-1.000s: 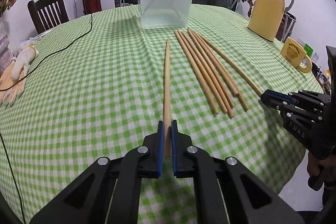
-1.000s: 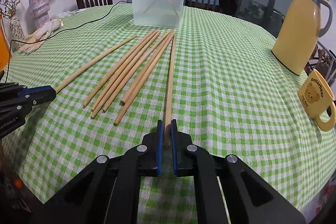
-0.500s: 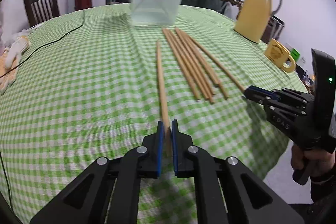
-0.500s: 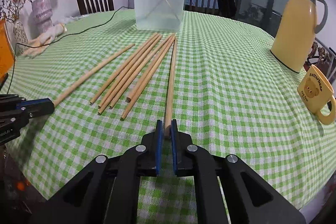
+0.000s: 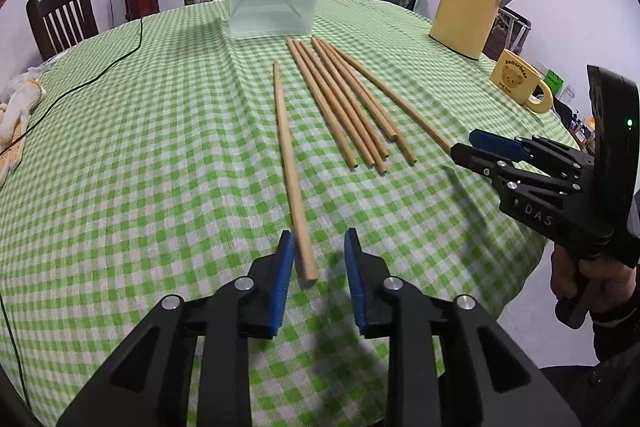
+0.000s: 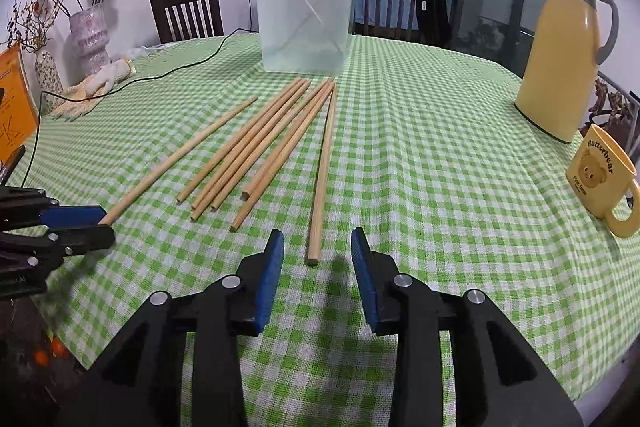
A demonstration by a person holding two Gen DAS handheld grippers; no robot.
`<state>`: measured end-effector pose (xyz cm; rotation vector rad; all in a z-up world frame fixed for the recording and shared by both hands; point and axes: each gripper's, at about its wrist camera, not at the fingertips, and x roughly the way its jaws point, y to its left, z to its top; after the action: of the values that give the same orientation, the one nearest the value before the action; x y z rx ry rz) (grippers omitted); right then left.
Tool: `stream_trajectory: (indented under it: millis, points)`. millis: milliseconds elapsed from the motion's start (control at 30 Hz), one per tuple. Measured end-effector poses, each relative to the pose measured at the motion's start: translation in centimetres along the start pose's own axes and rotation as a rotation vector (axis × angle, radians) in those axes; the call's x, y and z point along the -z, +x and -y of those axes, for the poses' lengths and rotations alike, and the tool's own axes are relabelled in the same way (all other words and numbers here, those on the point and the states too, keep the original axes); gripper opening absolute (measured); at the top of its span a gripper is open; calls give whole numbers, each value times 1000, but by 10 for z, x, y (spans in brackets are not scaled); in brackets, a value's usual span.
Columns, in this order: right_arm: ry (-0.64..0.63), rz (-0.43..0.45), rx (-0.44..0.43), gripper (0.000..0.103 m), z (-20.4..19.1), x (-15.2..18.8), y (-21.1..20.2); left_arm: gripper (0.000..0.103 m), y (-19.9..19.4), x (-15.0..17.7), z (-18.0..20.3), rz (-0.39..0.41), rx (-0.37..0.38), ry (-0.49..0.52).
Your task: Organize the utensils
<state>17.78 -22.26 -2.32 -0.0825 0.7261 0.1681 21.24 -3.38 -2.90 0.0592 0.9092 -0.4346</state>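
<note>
Jaws on both grippers have just been opening, where a second ago each pinched a chopstick end. The left gripper [image 5: 316,239] now stands narrowly parted, the left chopstick [image 5: 289,163] lying on the checked tablecloth [image 5: 160,155] between its pads, close against the left one, no longer gripped. The right gripper [image 6: 317,241] is likewise parted, the right chopstick [image 6: 322,171] lying free with its end just ahead of the gap. Five more chopsticks [image 6: 256,143] lie bundled between the two. Beyond them stands a clear plastic tub [image 6: 306,17] with sticks inside. A yellow flask [image 6: 564,63] and bear mug [image 6: 600,177] sit well apart to the right.
</note>
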Motion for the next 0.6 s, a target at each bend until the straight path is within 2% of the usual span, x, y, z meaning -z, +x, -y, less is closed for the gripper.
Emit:
stream_trajectory:
  millis: [167, 200, 233, 333, 433, 600]
  points:
    - [2, -4, 1, 32, 3, 5, 0, 23, -4, 6, 3, -16, -12, 36]
    - [2, -7, 2, 27, 3, 6, 1, 20, -4, 6, 4, -15, -17, 37]
    - [1, -15, 5, 23, 3, 6, 4, 10, -3, 6, 4, -15, -26, 35]
    - [-1, -26, -18, 7, 2, 3, 7, 5, -2, 3, 2, -21, -41, 20]
    - [-18, -29, -10, 7, -1, 3, 6, 4, -2, 2, -1, -27, -50, -5]
    - [-12, -21, -17, 6, 0, 2, -1, 4, -14, 3, -4, 10, -73, -23]
